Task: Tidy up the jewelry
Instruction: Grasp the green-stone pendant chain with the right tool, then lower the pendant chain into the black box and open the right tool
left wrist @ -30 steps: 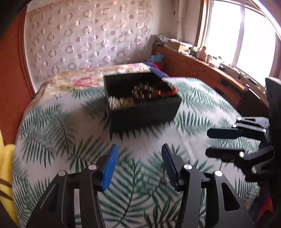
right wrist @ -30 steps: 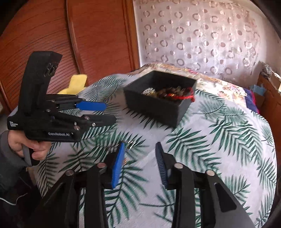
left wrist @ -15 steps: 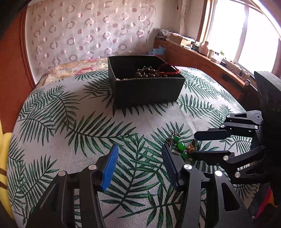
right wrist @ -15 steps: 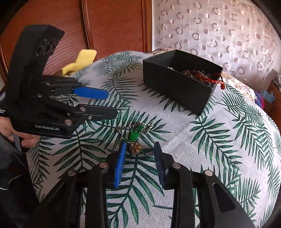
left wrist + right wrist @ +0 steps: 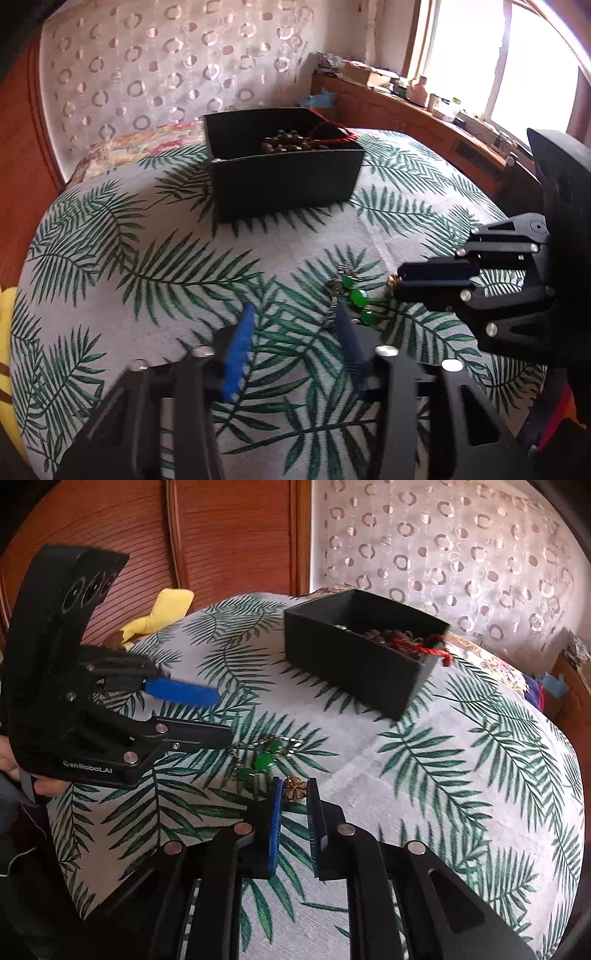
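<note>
A necklace with green stones lies on the palm-leaf cloth, in front of a black box that holds brown beads and a red cord bracelet. My right gripper is closing, and its pads press on the necklace's brown flower pendant. My left gripper is also closing, with nothing between its pads. The chain lies just beside its right fingertip.
A yellow cloth lies at the bed's far left edge by the wooden wardrobe. A wooden ledge with small items runs under the window. A person's hand holds the left gripper.
The right gripper's jaws have narrowed onto the flower pendant. The left gripper's jaws have also narrowed. The necklace has come into view in front of both grippers.
</note>
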The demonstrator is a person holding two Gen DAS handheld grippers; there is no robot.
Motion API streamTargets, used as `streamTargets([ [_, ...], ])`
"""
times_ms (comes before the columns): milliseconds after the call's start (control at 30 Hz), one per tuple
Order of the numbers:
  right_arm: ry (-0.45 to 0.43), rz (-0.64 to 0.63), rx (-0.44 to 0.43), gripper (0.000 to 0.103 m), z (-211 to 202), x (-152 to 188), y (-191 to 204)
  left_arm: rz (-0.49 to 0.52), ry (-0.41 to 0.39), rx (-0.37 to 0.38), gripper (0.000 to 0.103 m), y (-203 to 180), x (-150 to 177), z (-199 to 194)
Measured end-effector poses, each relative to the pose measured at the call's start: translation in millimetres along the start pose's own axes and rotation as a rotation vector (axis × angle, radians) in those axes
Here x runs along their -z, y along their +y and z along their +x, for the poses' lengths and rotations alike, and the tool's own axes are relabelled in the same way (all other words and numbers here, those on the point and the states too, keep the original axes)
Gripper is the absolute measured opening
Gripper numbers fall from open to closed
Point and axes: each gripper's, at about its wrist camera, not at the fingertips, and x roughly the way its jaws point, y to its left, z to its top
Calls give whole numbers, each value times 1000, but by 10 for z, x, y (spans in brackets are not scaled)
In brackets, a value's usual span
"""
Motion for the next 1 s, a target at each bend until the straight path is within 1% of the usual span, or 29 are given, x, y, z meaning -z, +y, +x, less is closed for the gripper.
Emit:
streamTargets([
  [67,-7,14,6,15,-33,14,-43,22,2,13,20,-76,-19,17],
  [133,-13,27,9,15,-52,23,-80,40,2,16,18,-119,-27,38],
  [267,-25,48,13,15,-108,44,-160,77,14,7,10,-209,-71,111],
  [433,-40,58,12,15,-163,49,-206,133,32,-35,7,-288,-110,193],
  [467,-42,59,12,15,-168,51,-204,138,35,-36,2,-297,-120,201],
  [500,-43,60,11,15,-170,47,-199,145,38,-35,1,-308,-129,209],
  [567,-44,61,10,15,-172,50,-196,162,37,-44,1,-339,-143,214],
  [633,-44,61,9,15,-176,55,-194,157,30,-35,1,-338,-153,198],
  [800,-56,63,10,15,-228,63,-194,125,-48,-13,0,-324,-253,-39],
  [1000,-97,65,15,15,-382,-26,-199,114,-123,11,0,-343,-447,-342],
])
